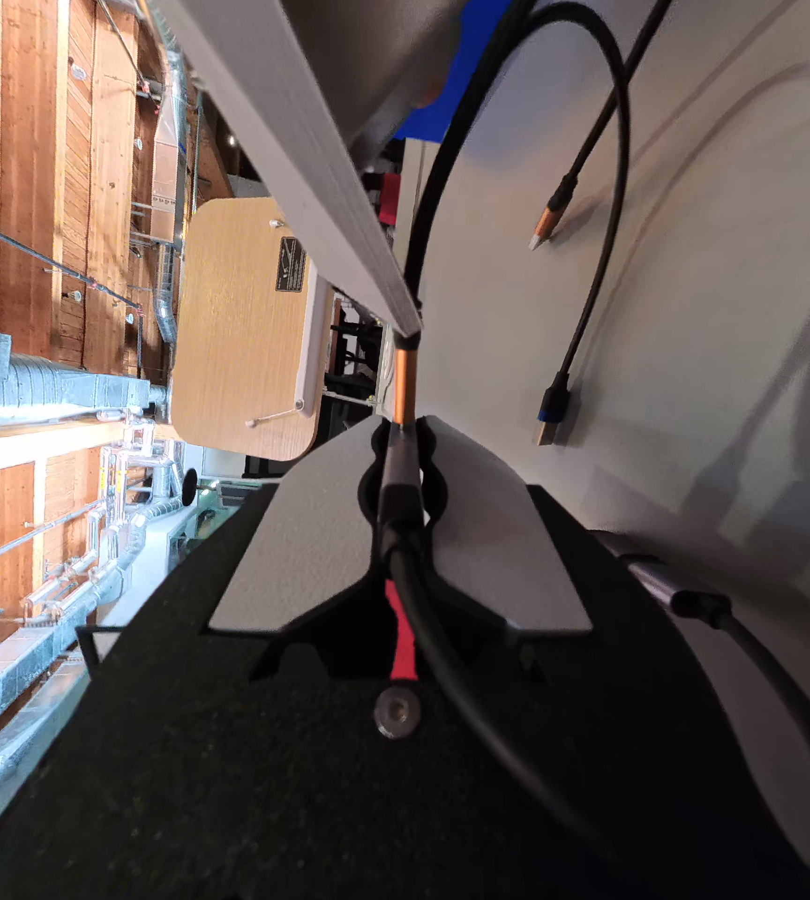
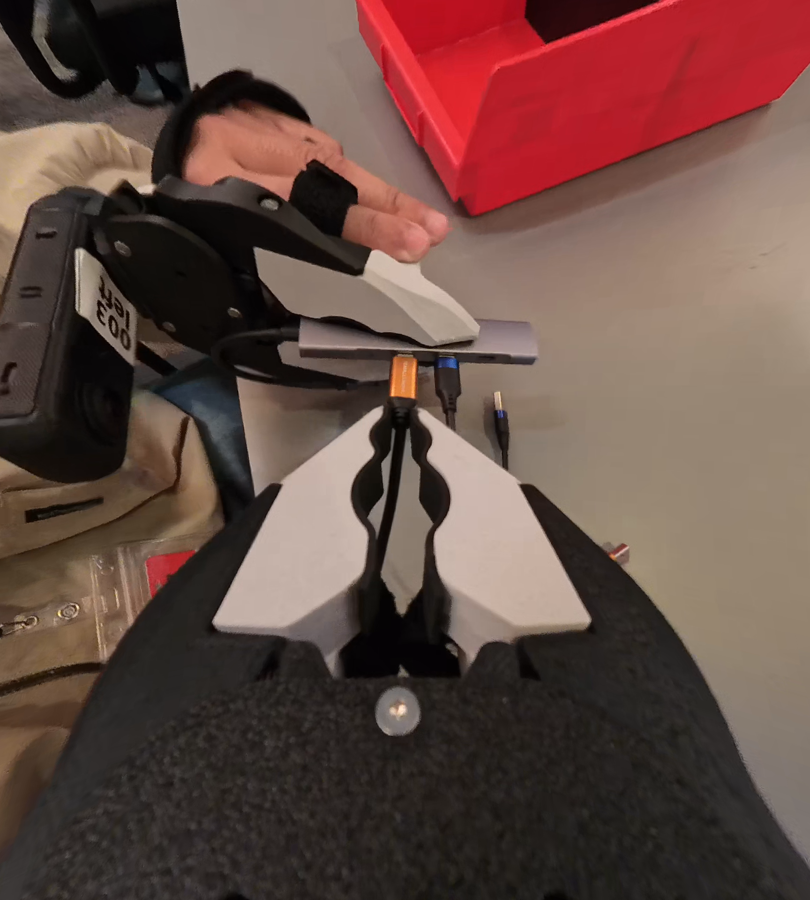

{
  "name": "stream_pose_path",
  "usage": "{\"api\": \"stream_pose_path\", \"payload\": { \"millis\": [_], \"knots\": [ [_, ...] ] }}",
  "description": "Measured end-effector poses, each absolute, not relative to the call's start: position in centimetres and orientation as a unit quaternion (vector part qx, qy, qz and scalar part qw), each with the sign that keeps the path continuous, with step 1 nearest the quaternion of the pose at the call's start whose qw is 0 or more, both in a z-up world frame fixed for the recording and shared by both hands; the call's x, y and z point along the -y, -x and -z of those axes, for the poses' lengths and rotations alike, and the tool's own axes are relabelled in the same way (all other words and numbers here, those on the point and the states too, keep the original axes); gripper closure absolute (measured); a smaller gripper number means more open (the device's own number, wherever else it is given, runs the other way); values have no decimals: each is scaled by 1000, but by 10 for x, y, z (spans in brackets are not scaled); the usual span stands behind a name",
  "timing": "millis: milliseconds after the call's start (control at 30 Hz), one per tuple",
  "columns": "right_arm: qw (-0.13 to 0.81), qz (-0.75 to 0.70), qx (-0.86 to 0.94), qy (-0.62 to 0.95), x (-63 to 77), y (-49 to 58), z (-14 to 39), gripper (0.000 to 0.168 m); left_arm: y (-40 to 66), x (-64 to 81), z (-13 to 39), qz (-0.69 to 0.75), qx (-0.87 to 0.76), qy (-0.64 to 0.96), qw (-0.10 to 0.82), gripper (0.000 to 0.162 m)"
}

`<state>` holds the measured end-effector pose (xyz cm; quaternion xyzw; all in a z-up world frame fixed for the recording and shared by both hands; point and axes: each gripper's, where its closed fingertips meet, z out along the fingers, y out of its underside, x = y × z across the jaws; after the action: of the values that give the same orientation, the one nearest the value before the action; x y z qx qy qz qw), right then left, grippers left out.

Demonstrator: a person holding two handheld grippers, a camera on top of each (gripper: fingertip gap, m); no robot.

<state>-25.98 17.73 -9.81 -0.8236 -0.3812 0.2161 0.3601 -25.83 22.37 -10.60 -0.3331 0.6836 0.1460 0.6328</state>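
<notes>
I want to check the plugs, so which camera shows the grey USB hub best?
The right wrist view: the grey USB hub lies side-on, clamped by the left gripper, its port edge facing the camera. The left wrist view shows only its narrow end between the fingers.

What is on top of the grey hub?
The left hand-held gripper clamps the grey hub; one pale finger lies across its top. The finger hides the surface beneath it.
</notes>
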Motion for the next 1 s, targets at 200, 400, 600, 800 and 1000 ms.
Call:
{"api": "stream_pose_path", "payload": {
  "millis": [200, 400, 600, 800, 1000],
  "knots": [
    [388, -251, 355, 812, -183, 262, 97, 162, 262, -229, 104, -152, -668, 360, 633, 152],
    [401, -265, 364, 798, -184, 263, 96, 163, 260, -224, 108, -147, -684, 339, 629, 152],
    [404, -264, 368, 795, -183, 263, 98, 162, 260, -224, 107, -161, -680, 337, 631, 152],
    [429, -297, 337, 784, -189, 259, 83, 161, 258, -229, 101, -97, -654, 395, 638, 152],
    [580, -274, 281, 714, -193, 217, -5, 134, 269, -244, 90, 188, -531, 575, 593, 152]
  ]
}}
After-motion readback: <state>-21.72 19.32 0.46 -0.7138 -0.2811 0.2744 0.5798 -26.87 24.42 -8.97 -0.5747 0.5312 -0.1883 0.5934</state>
